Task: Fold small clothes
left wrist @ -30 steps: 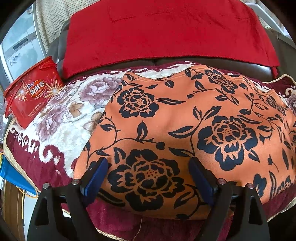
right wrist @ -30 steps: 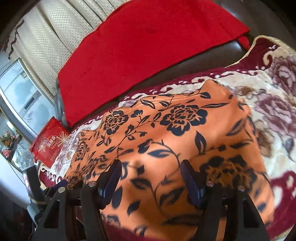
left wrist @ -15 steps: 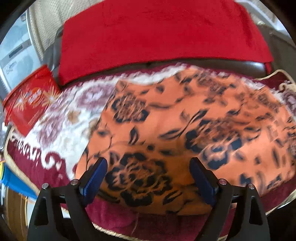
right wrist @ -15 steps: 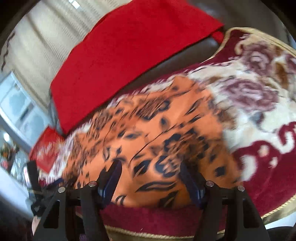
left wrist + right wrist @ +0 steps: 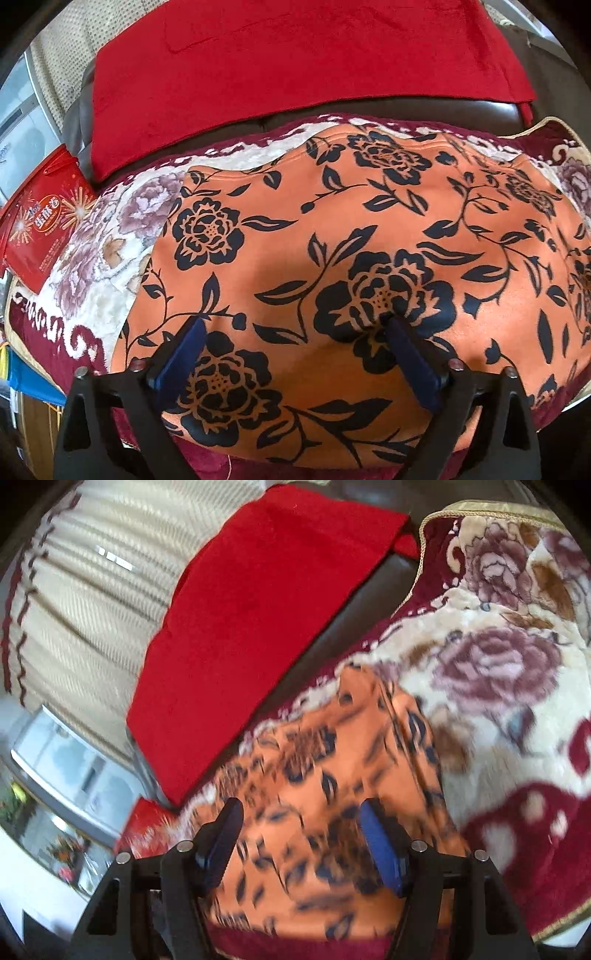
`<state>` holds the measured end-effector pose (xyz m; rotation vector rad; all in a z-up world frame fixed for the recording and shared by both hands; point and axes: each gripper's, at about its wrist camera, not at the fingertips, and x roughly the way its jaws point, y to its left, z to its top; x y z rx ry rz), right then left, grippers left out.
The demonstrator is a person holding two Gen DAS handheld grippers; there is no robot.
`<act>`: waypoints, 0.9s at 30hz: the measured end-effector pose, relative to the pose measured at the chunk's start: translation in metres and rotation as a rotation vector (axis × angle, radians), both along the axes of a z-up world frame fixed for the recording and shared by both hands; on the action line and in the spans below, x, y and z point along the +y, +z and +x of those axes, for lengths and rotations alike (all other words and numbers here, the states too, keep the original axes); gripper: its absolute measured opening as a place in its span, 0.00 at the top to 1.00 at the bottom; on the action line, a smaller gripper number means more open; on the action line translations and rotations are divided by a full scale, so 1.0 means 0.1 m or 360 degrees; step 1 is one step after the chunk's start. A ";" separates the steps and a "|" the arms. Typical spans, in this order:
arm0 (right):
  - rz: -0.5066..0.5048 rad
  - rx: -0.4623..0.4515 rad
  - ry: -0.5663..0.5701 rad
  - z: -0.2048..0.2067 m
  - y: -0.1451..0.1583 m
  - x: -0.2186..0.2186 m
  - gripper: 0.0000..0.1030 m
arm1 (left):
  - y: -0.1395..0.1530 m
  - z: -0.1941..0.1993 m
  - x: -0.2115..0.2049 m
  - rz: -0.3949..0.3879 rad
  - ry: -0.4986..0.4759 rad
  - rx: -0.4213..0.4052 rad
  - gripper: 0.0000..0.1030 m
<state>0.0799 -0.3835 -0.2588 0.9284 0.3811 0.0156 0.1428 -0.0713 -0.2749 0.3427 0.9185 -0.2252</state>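
Note:
An orange garment with black flowers [image 5: 369, 206] lies spread flat on a plush floral blanket. My left gripper [image 5: 293, 325] hovers over its near part, blue pads wide apart and jaws opening. The cloth lies under the gap and neither pad pinches it. In the blurred right wrist view the same garment [image 5: 314, 760] runs toward its far right corner. My right gripper [image 5: 301, 806] stands open above the cloth near that right edge, with no fold caught between its fingers.
The cream and maroon floral blanket [image 5: 110, 236] covers a dark leather sofa [image 5: 554, 85]. A red cloth [image 5: 295, 66] drapes the backrest. A red printed box [image 5: 40, 229] stands at the blanket's left end. A cream curtain [image 5: 92, 590] hangs behind.
The left gripper has slid further in over the garment and its pads stand wider apart. The right view has rolled and swung toward the garment's right edge, showing more blanket.

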 end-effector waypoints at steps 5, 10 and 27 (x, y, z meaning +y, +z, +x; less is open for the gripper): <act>0.0301 0.0161 -0.0070 0.31 -0.37 -0.27 0.57 | -0.04 0.01 0.00 0.0026 0.0055 0.0021 0.00; 0.0435 0.0170 -0.0103 0.25 -0.51 -0.40 0.73 | 0.05 -0.09 -0.06 0.0178 0.0018 0.0027 0.00; 0.0045 0.0214 -0.0044 0.81 0.04 -0.35 0.69 | 0.11 0.90 -0.56 0.0300 0.0185 0.0058 0.00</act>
